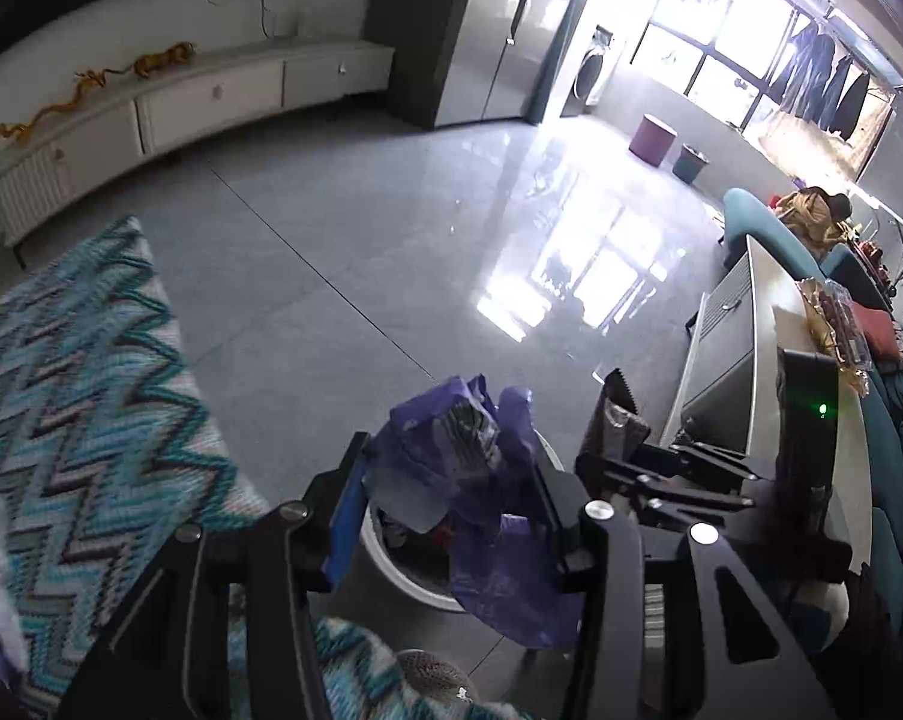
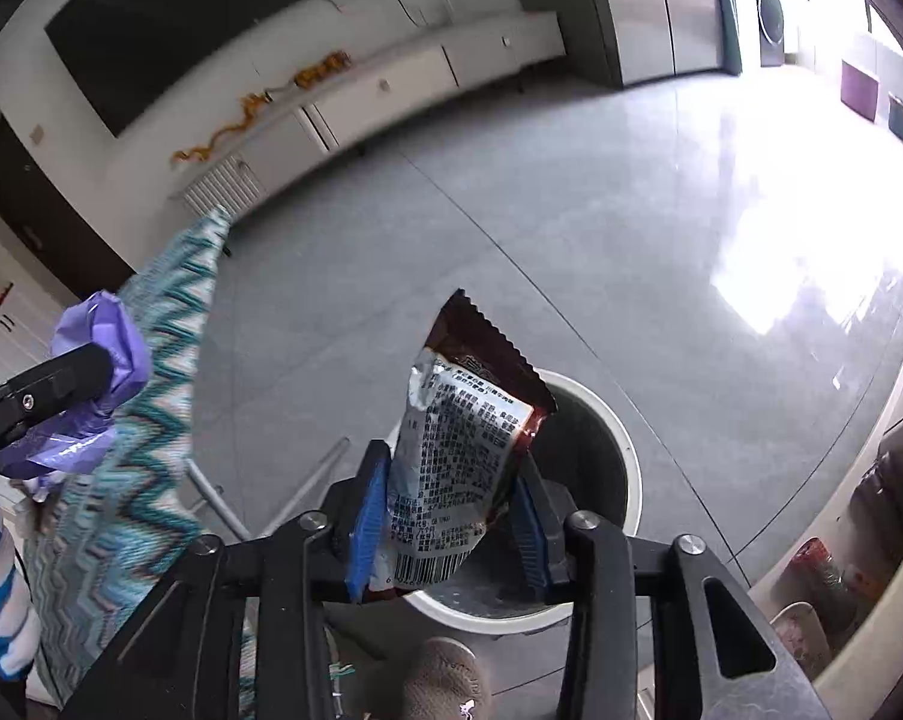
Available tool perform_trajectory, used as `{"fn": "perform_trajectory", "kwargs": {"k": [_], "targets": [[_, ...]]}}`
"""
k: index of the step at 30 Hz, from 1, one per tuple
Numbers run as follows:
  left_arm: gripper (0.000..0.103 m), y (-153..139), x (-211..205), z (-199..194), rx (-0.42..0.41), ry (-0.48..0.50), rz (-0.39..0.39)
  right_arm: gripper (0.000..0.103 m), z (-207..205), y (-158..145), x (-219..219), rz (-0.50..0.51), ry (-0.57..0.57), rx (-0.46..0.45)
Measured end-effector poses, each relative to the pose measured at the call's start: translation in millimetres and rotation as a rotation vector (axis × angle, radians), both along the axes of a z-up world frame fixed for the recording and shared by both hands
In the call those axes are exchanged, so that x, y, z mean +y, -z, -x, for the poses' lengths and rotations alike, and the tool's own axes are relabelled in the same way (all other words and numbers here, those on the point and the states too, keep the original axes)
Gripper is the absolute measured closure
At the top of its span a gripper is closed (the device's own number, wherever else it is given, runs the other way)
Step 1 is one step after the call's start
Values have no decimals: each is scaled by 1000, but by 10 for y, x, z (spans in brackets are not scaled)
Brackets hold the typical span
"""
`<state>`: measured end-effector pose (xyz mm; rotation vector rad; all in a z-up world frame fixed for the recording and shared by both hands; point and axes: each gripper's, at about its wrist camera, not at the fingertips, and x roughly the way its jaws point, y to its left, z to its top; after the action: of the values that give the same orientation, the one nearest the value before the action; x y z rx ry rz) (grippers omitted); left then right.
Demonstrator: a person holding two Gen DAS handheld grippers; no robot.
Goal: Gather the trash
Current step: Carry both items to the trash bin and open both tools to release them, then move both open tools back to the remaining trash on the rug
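A crinkled foil snack wrapper (image 2: 457,450), silver with printed text and a barcode on one face and dark brown with a serrated top edge, is pinched upright between the blue-padded fingers of the right hand-held gripper (image 2: 448,531), directly above the open mouth of a round white plastic trash bin (image 2: 622,438) standing on the glossy grey tiled floor (image 2: 511,210). A thin, soft, crumpled purple plastic bag (image 1: 469,468) is clamped in the left hand-held gripper (image 1: 451,516), its loose folds draped over the bin's near rim, where some dark and red refuse is already seen inside. The task is judged to be partway along: two pieces have been gathered and brought to the bin, but neither has been let go, so the dropping remains. More litter seems to be left, since crinkly clear and gold packaging (image 1: 835,324) lies on the pale bench (image 1: 769,324) to the right. A woven rug with a teal and white zigzag pattern (image 1: 85,372) is spread beside the bin, and a knitted beige slipper (image 2: 445,684) is seen at the lower edge.
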<state>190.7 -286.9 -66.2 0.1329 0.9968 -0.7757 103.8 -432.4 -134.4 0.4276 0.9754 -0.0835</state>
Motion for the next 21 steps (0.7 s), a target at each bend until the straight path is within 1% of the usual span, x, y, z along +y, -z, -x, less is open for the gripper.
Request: {"fn": "perform_trajectory", "kwargs": {"k": [1, 2, 5, 7, 10, 14, 16, 21], "targets": [[52, 62, -55, -34, 14, 4, 3, 62, -32, 38, -11, 1, 2, 10], [48, 119, -103, -70, 28, 5, 5, 59, -77, 79, -8, 2, 5, 22], [41, 235, -213, -148, 67, 20, 18, 51, -118, 177, -61, 11, 19, 51], [39, 305, -262, -170, 83, 22, 16, 47, -119, 219, -91, 11, 34, 62], [39, 329, -241, -164, 97, 21, 26, 47, -74, 229, -135, 9, 57, 67], [39, 203, -99, -55, 40, 9, 27, 47, 58, 124, -178, 4, 79, 37], [39, 70, 26, 53, 0, -8, 39, 47, 158, 8, -178, 0, 90, 3], [40, -206, 346, 346, -58, -32, 43, 47, 460, -318, -87, 9, 104, -77]]}}
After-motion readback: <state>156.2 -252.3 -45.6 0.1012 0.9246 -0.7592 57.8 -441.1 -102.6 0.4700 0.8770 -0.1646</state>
